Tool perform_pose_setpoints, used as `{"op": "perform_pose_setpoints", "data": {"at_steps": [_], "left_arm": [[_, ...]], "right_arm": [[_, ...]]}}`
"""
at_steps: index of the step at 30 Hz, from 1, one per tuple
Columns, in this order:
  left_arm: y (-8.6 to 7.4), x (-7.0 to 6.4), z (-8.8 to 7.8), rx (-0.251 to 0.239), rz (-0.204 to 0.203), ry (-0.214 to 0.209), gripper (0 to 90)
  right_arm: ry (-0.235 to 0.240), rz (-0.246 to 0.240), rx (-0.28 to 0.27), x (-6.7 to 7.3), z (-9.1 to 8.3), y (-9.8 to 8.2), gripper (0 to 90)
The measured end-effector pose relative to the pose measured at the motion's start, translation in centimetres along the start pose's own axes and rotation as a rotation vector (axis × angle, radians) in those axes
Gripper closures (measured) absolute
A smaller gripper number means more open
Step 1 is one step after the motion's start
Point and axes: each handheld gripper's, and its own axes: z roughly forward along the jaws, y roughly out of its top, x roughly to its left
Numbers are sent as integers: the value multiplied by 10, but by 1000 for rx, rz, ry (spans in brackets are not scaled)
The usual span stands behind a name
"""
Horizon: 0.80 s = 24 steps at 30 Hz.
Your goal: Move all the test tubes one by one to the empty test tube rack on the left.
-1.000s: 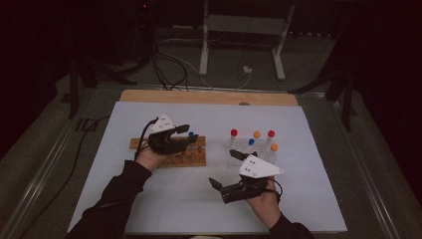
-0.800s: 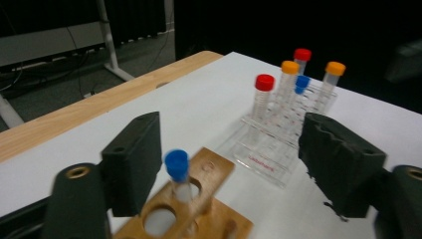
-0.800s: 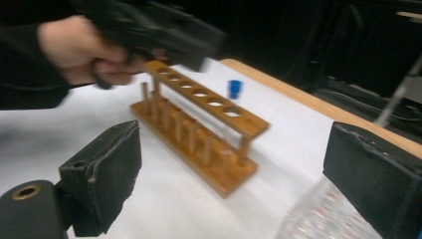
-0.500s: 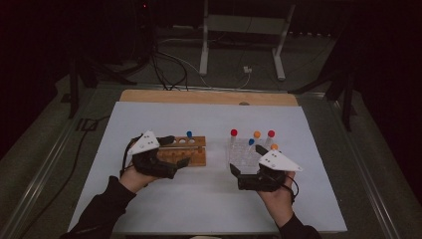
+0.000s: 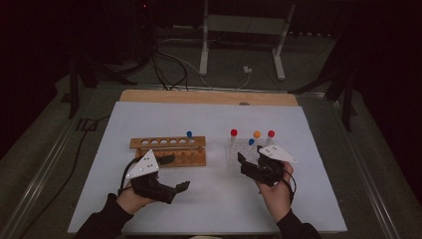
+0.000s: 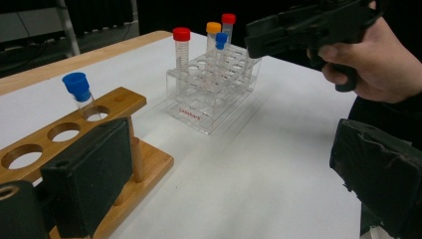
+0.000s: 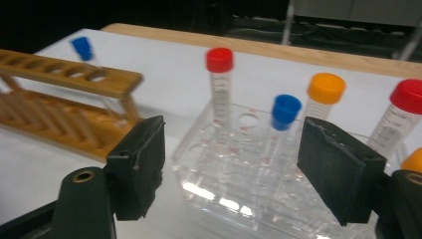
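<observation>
Your right gripper has just been closing, jaws parted and empty around the upright blue-capped tube in the clear rack, far right. Your left gripper, just opened, holds nothing, near the wooden rack. White table; dark room. Both hands reach forward.

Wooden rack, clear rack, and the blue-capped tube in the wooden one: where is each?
Wooden rack [image 6: 59, 132], left gripper view, on its top bar between holes.
Clear rack [image 6: 209, 107], left gripper view, on its front wall.
Blue-capped tube [image 6: 77, 85], left gripper view, on its cap.
</observation>
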Motion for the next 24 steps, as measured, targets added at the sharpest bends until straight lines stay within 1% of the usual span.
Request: {"op": "perform_pose_setpoints", "data": {"at_steps": [1,3,5,6,8,9,11,12,13,15,17,18,24], "left_arm": [[0,0,0,0,1,0,44],[0,1,0,-1,5,2,44],[0,1,0,-5,-5,-1,44],[0,2,0,-3,-4,4,44],[0,2,0,-3,-1,0,44],[0,2,-1,-4,-1,7,43],[0,2,-1,-8,-4,6,44],[0,2,-1,-7,0,10,44],[0,2,-1,-6,0,6,44],[0,2,-1,-7,0,9,44],[0,1,-1,-6,-2,3,44],[0,1,-1,-3,5,8,44],[0,1,-1,-7,4,6,44]], "right_arm": [[-2,14,13,-1,2,0,320],[-11,24,31,-2,6,0,343],[-27,31,45,-3,10,0,389],[-37,31,49,-3,11,0,410],[-53,33,61,-4,15,1,443],[-72,24,67,-4,16,2,465],[-79,40,88,-6,20,2,505],[-94,39,91,-7,22,2,520],[-100,44,101,-8,23,2,531],[-105,50,111,-10,25,1,570],[-102,60,122,-12,27,2,586],[-98,61,124,-12,28,2,597],[-105,63,145,-12,37,5,640]]}}
